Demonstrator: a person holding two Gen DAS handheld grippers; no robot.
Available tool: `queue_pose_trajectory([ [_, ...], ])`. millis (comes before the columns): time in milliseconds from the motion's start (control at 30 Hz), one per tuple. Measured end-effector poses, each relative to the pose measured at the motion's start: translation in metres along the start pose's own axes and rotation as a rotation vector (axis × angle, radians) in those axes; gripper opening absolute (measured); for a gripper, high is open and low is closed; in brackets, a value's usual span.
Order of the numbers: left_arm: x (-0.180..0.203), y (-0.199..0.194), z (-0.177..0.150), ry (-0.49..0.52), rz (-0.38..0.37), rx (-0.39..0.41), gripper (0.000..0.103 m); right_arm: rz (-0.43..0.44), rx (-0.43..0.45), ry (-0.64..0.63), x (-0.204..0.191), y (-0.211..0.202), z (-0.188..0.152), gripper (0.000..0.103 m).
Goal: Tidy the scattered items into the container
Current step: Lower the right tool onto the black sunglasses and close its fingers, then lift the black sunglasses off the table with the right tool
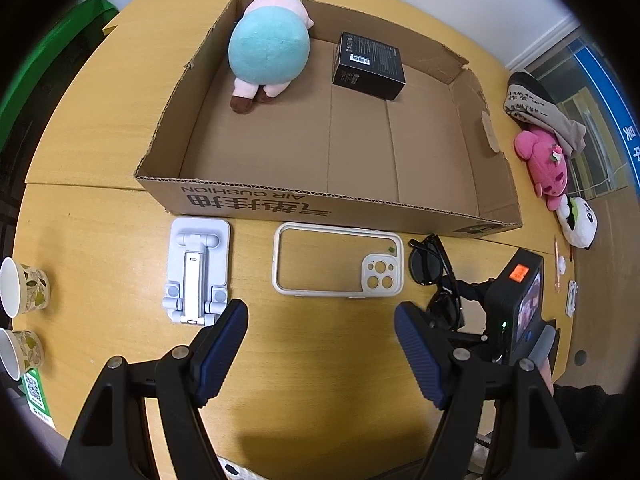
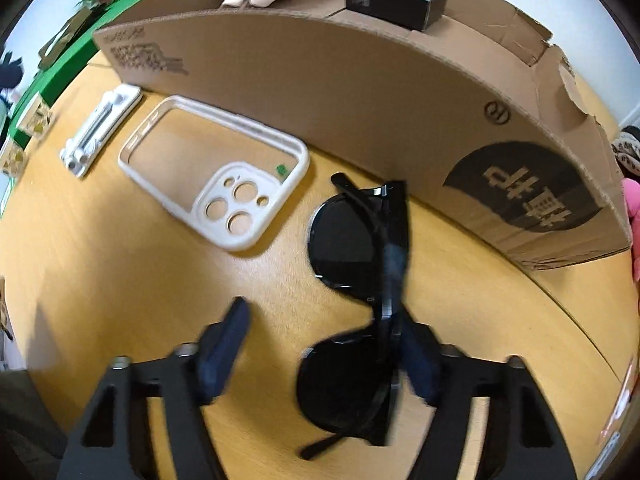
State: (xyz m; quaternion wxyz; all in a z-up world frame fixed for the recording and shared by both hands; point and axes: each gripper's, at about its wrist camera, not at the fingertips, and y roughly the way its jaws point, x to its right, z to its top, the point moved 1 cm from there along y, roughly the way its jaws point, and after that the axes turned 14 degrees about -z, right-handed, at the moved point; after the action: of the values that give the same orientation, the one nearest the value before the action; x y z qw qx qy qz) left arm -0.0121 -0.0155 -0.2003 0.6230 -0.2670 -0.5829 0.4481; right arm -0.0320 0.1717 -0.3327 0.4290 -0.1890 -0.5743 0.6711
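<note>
Two leaf-patterned paper cups [image 1: 24, 288] and a green QR card [image 1: 38, 400] sit left.

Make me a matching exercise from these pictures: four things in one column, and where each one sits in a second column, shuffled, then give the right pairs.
Things:
1. black box
2. sunglasses
3. phone case
4. paper cups

Places:
A. on the table just outside the cardboard box, between the white phone stand and the dark eyewear
B. at the table's left edge in the left wrist view
C. inside the cardboard box, beside the plush toy
D. between the fingers of the right hand-held gripper

Pairs: 1-C, 2-D, 3-A, 4-B
</note>
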Motion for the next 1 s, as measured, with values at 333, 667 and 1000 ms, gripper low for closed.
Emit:
queue_pose_trajectory([
  [333, 0.010, 0.016, -0.008, -0.011, -0.057, -0.021, 0.075, 0.045, -0.073, 0.170, 0.031, -0.003, 0.014, 0.020],
  [667, 0.019, 0.055, -0.013, -0.042, -0.146, -0.100, 0.075, 0.130, -0.097, 0.321, 0.043, -0.009, 0.004, 0.016],
  [1000, 0.033, 0.102, -0.022, -0.077, -0.267, -0.193, 0.075, 0.190, -0.088, 0.430, 0.031, -0.006, -0.056, 0.011],
])
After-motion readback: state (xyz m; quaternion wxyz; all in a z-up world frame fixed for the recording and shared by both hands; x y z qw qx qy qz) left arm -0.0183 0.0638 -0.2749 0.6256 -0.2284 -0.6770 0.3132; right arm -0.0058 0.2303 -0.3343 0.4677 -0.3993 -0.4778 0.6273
